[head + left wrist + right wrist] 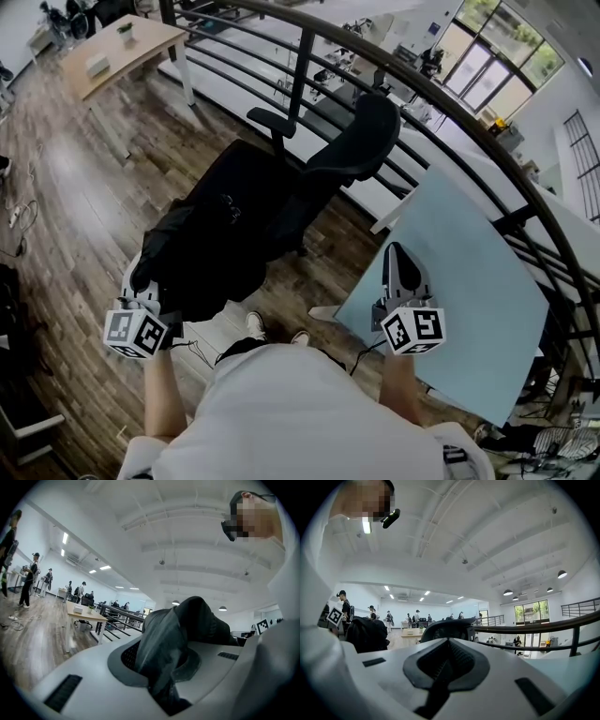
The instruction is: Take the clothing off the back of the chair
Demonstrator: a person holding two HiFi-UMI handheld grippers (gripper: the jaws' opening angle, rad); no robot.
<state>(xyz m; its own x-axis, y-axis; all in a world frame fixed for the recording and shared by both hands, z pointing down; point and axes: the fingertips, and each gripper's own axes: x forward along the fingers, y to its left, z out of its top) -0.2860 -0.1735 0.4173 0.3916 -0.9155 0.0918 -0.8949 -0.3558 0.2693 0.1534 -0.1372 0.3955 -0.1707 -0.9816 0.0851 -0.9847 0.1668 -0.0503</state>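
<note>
Head view: the left gripper (140,278), at lower left, has its jaws pinching black fabric clothing (225,234), which spreads from them toward the seat of a black office chair (361,141), below its backrest. The right gripper (397,255) hovers over a pale blue tabletop (473,291) with its jaws pressed together, nothing between them.

We see a dark wood-plank floor (66,178) w/ white cables (17,220) at the far left edge. Top left: light wooden desk (141,47) w/ a small plant (126,31) and a white box (97,66) on it. Black metal railing (450,122) curves across the upper right, big windows (497,61) beyond it. Pale blue desk (469,300) on the right, just inside the rail. Bkgd: several people (29,578) standing near far desks, and round ceiling lamps (508,592) overhead.
</note>
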